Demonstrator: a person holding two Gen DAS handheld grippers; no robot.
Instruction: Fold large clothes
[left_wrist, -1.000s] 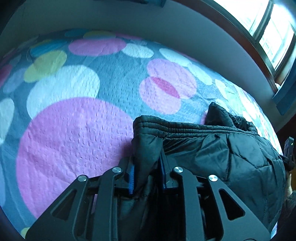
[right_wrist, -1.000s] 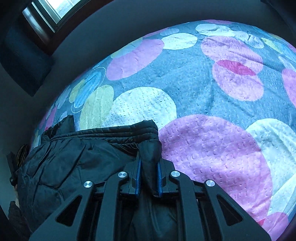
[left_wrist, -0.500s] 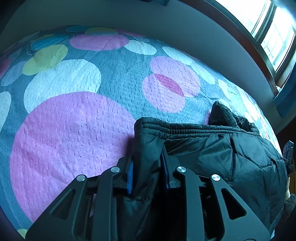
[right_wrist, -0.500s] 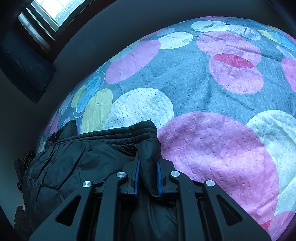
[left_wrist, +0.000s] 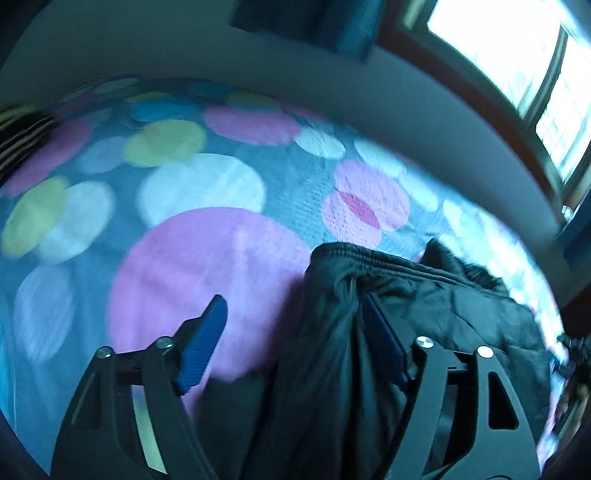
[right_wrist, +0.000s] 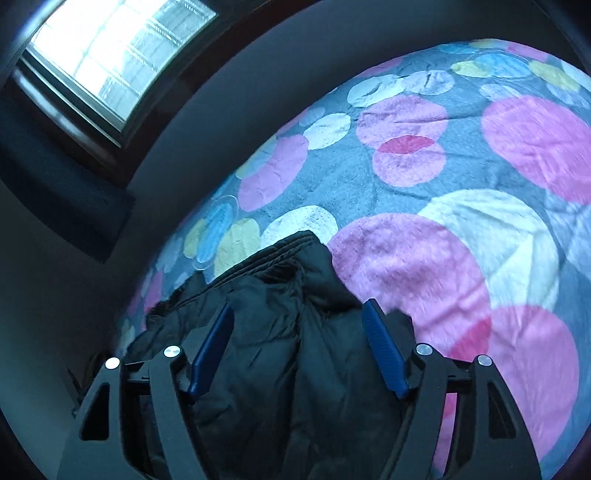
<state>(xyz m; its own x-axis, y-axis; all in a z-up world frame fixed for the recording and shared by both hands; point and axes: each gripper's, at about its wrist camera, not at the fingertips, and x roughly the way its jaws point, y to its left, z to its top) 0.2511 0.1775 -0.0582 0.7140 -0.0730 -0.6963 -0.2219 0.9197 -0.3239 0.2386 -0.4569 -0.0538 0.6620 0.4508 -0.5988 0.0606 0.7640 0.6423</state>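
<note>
Jacket: black quilted jacket (left_wrist: 424, 306) lying folded on the bed, near the edge closest to both cameras; its ribbed hem faces the far side of the bed
Jacket in right view: same jacket (right_wrist: 266, 325) fills the lower middle, its ribbed corner resting beside a white circle and a large pink circle of the cover
Left gripper: left gripper (left_wrist: 291, 325) hangs just above the jacket's left corner, jaws opening and already spread wide
Left jaws and cloth: a bunched fold of the jacket stands between the blue pads (left_wrist: 203, 343); the right-hand pad lies against or very close to the cloth, the left-hand pad is clear of it over the pink circle, so nothing is pinched
Right gripper: right gripper (right_wrist: 299, 332) hangs above the jacket's other corner, jaws opening and spread wide
Right jaws and cloth: a puffy ridge of the jacket sits between the pads (right_wrist: 384, 350) with a gap on the left side; no squeeze on the cloth
Bed: bed cover (left_wrist: 221, 240) is grey-blue with big pink, white, yellow and blue circles; the left view is smeared by motion blur
Bed in right view: cover (right_wrist: 406, 166) runs on past the jacket, lightly wrinkled
Room: bright window (right_wrist: 110, 48) in a dark frame above a pale wall beyond the bed; the window (left_wrist: 517, 55) also shows at the left view's upper right
</note>
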